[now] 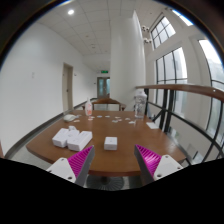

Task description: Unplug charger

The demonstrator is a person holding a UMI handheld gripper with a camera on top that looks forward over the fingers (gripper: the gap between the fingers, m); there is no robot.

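The hand-held gripper (105,163) hovered released, fingers spread and empty, low in the frame over the near edge of the wooden desk (120,150). A small white block, likely the charger (110,143), sat just ahead, centred between them for a straight approach.

Office meeting room: long wooden tabletop (115,150) at lower centre, panelled ceiling lights (70,11) upper left, tall windows (172,68) at right.
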